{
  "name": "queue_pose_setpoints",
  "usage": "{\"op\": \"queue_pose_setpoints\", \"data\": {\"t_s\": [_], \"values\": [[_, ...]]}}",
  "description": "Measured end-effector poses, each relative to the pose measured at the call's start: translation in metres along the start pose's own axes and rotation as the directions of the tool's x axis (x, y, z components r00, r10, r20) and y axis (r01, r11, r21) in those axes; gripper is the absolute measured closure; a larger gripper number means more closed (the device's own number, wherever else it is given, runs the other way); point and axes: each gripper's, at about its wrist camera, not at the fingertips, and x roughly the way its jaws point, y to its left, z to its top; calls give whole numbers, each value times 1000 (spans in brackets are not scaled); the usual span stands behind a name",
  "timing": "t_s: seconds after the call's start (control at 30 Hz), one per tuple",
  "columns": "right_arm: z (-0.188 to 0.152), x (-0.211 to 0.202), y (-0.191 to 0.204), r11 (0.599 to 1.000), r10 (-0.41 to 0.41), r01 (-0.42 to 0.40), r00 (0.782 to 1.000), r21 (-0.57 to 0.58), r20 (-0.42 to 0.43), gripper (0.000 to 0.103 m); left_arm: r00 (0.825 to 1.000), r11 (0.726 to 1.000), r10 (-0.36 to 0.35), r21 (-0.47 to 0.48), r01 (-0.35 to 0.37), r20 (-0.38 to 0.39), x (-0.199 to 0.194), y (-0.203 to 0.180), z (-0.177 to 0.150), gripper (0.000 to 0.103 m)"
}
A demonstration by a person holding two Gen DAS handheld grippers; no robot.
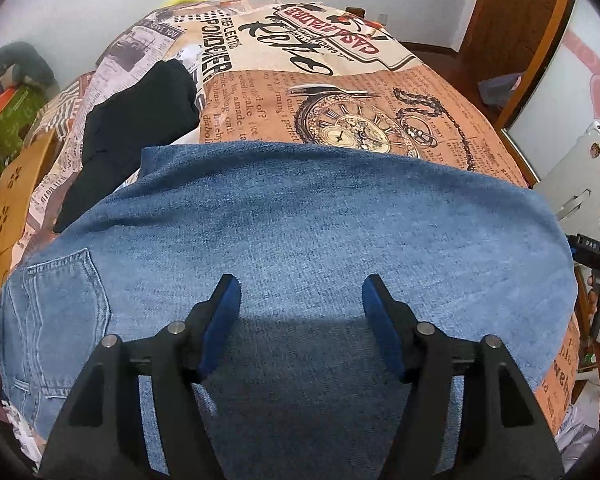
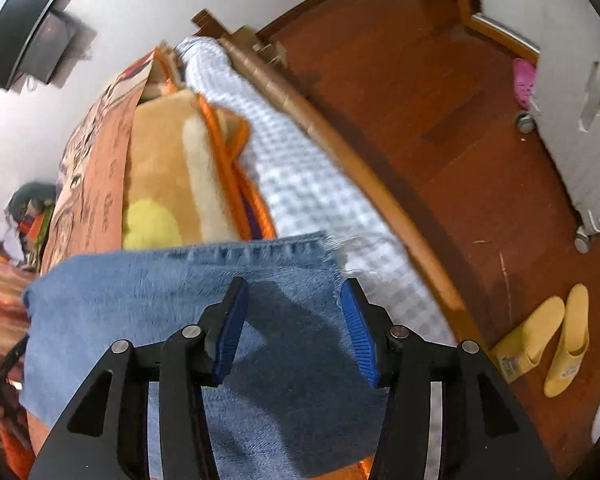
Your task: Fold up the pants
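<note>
Jeans (image 1: 300,220) flat on bed, long axis L-R, pocket left; both claws (image 1: 300,292) (image 2: 292,292) agape, empty.

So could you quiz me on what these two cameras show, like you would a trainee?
1. True or false: the left gripper is clamped on the jeans.
2. What lies on the bed beyond the jeans, up and left in the left view?
A. a black garment
B. a red towel
C. a white pillow
3. Fill in: on the floor in the right view stands a pair of yellow ______.

Key:
1. False. Its jaws stand open above the denim, as do those of the right gripper.
2. A, the black garment.
3. Slippers.
</note>
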Motion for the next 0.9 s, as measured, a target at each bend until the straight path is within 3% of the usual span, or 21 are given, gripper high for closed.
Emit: {"op": "queue_pose_setpoints", "data": {"t_s": [0.1,0.27,0.53,0.67,0.73,0.8,0.9], "values": [[-7,-5,7,999,39,-38,999,-24,29,93,1000,1000,5,3,-5,4,1,-1,0,37],[-13,-14,24,993,-22,29,998,-118,61,100,1000,1000,3,0,-3,8,1,0,-1,37],[-14,-42,57,974,9,4,999,-228,54,100,1000,1000,6,17,-6,3,-5,-2,3,37],[1,-46,82,968,27,-9,997,-249,69,93,998,999,6,49,-9,63,-25,-8,17,37],[9,-41,98,960,45,-21,996,-279,81,84,996,998,1,58,-6,90,-33,-9,25,37],[13,-32,117,950,62,-31,994,-311,90,68,995,998,9,61,-14,97,-33,-8,29,37],[8,-11,138,932,71,-47,996,-359,55,68,997,999,0,42,-3,74,-25,-2,28,37]]}}
